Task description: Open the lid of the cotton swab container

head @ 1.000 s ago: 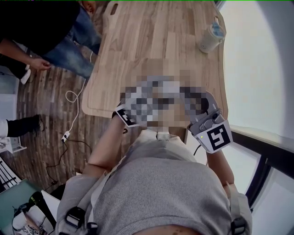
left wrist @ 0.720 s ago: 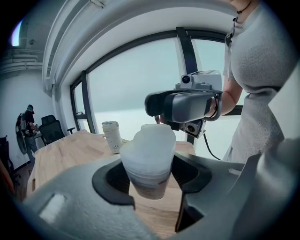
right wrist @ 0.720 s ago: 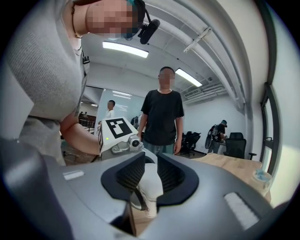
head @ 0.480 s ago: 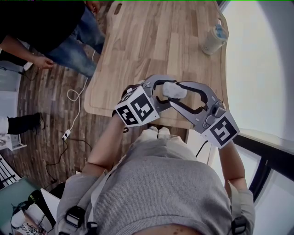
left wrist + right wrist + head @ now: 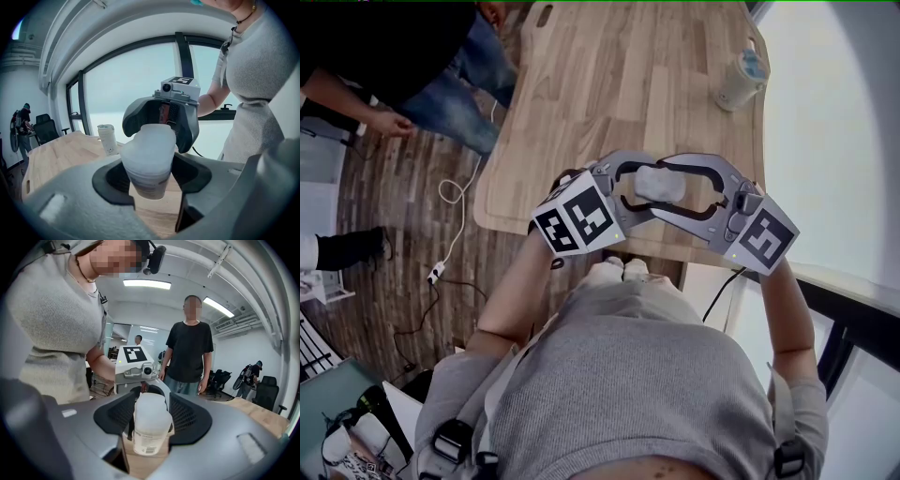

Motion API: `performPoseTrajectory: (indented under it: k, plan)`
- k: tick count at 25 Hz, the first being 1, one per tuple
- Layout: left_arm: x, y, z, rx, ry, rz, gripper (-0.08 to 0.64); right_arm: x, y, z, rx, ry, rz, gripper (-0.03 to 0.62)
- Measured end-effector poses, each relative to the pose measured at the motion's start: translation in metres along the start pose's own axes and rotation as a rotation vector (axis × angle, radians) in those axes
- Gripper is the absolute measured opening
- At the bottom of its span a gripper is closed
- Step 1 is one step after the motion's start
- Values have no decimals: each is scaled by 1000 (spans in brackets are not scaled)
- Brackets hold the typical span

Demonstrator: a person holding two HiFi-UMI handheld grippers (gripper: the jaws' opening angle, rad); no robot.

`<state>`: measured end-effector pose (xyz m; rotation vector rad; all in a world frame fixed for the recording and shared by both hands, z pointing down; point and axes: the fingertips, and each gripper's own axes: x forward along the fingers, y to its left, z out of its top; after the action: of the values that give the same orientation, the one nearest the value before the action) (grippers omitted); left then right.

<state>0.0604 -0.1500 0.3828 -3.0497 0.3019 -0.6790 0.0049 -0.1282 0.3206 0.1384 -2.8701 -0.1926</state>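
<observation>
Pale wood planks make up the bench (image 5: 609, 84) in the head view, with darker floorboards (image 5: 384, 244) alongside. Above the bench's near edge, the cotton swab container (image 5: 659, 183) is carried in the air between the left gripper (image 5: 642, 186) and the right gripper (image 5: 677, 186), which are pointed at each other. Well beyond the container, a white cup (image 5: 740, 80) is set near the bench's right edge. A white cable (image 5: 450, 202) is trailed over the floorboards, well to the container's left.

In the left gripper view, the container (image 5: 147, 159) is clamped between the left fingers (image 5: 79, 201). Its contents are hidden by its cloudy wall. Large windows (image 5: 126, 93) are seen behind it.

In the right gripper view, the labelled container (image 5: 150, 425) is seen between the right fingers (image 5: 225, 437). These have just been opening and are spread wide. A person (image 5: 190, 352) in black is stood behind the container.
</observation>
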Motion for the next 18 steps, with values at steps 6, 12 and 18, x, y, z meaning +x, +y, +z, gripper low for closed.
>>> performPoseTrajectory:
  k: [6,12,18]
  plan:
    - [-3,-1,1,-4,-3,0,247,1,1,2,37,-18,32,219]
    - [-4,-3,0,11,-2,4,246,3,2,3,61,-24,62,213]
    - [-7,-2,2,-1,-13,4,245,5,1,3,105,-9,71,212]
